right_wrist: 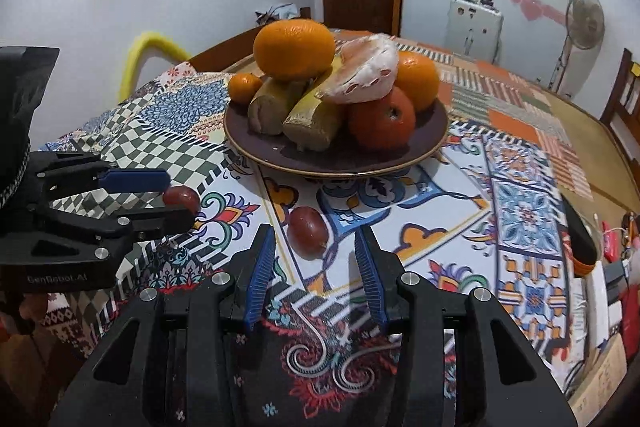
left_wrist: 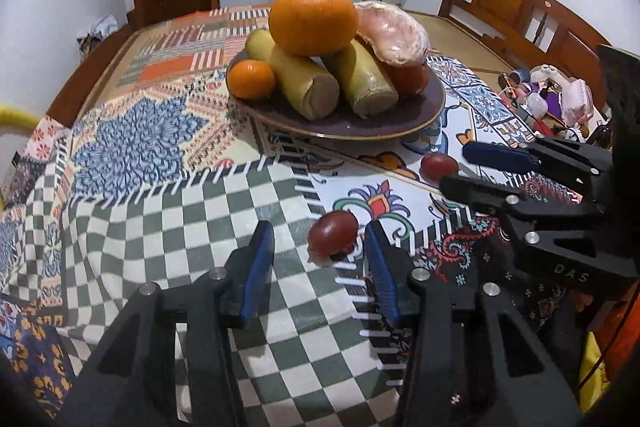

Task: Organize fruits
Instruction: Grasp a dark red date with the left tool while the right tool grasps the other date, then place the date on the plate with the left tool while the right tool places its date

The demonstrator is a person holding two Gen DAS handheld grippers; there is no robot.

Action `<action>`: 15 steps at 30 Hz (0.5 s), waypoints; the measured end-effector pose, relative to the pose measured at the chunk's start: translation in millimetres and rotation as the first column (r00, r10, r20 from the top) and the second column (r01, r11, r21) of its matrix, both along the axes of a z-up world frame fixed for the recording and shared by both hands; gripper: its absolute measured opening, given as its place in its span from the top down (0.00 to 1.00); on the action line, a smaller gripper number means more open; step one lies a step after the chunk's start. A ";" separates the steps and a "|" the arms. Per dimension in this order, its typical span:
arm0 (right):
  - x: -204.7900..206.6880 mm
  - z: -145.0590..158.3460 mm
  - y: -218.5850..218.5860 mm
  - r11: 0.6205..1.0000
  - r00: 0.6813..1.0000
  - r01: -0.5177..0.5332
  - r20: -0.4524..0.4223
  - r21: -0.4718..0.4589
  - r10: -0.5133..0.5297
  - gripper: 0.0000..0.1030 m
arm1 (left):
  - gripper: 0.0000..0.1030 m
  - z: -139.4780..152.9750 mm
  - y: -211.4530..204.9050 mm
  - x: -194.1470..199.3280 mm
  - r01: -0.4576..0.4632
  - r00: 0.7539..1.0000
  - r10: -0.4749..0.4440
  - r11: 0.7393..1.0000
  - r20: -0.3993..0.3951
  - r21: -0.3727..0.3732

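Two small dark red fruits lie on the patterned tablecloth in front of a dark plate (left_wrist: 360,135) (right_wrist: 340,171). The plate is piled with a big orange (left_wrist: 313,21), a small orange (left_wrist: 251,78), two pale cane pieces, a peeled pomelo (left_wrist: 394,29) and a red fruit. The nearer red fruit (left_wrist: 334,235) (right_wrist: 182,197) sits between the tips of my left gripper (left_wrist: 318,227) (right_wrist: 180,197), whose blue pads stand apart from it, open. The other red fruit (right_wrist: 307,231) (left_wrist: 438,167) lies between the tips of my right gripper (right_wrist: 314,229) (left_wrist: 454,167), also open and not touching.
A heap of small clutter (left_wrist: 552,95) lies at the table's right edge beside a wooden bench back (left_wrist: 520,3). A yellow padded bar (right_wrist: 148,45) rises at the left. A fan (right_wrist: 586,21) and a door stand beyond the table.
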State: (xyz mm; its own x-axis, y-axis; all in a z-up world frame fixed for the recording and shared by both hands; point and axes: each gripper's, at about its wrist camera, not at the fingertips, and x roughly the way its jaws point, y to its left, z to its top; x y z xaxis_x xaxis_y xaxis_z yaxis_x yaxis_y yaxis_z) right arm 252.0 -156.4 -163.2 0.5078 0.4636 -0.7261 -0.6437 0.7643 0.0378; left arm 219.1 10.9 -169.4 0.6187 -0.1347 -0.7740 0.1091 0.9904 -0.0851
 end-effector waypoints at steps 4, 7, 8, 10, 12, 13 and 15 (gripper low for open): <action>3.8 -2.2 4.9 1.000 1.000 -0.009 -0.010 -0.015 0.009 0.75 | 0.71 -0.7 -2.8 3.9 0.015 1.000 -0.015 1.000 0.011 0.005; 2.3 -2.6 7.7 0.999 1.000 -0.004 0.006 -0.038 0.005 0.78 | 0.77 -0.7 -4.9 5.3 0.021 1.000 -0.021 1.000 0.018 0.006; 2.5 -2.6 8.7 0.999 1.000 -0.006 0.007 -0.040 0.006 0.80 | 0.79 -1.0 -6.1 5.4 0.025 0.999 -0.025 1.000 0.021 0.010; 3.3 -2.3 9.6 0.999 1.000 -0.010 0.003 -0.037 0.010 0.83 | 0.80 -1.2 -9.4 6.4 0.024 0.999 -0.025 1.000 0.024 0.019; 3.1 -1.9 8.6 1.000 1.000 -0.010 0.000 -0.028 0.010 0.84 | 0.81 -0.5 -9.8 5.7 0.024 0.999 -0.025 0.999 0.026 0.020; 2.4 -0.9 6.9 1.000 1.000 -0.009 -0.001 -0.019 0.009 0.84 | 0.81 0.4 -9.7 4.8 0.026 0.999 -0.026 1.000 0.027 0.018; 1.8 2.0 3.3 1.000 1.000 -0.005 -0.001 -0.005 0.005 0.84 | 0.81 3.3 -9.8 3.3 0.024 0.999 -0.025 1.000 0.032 0.019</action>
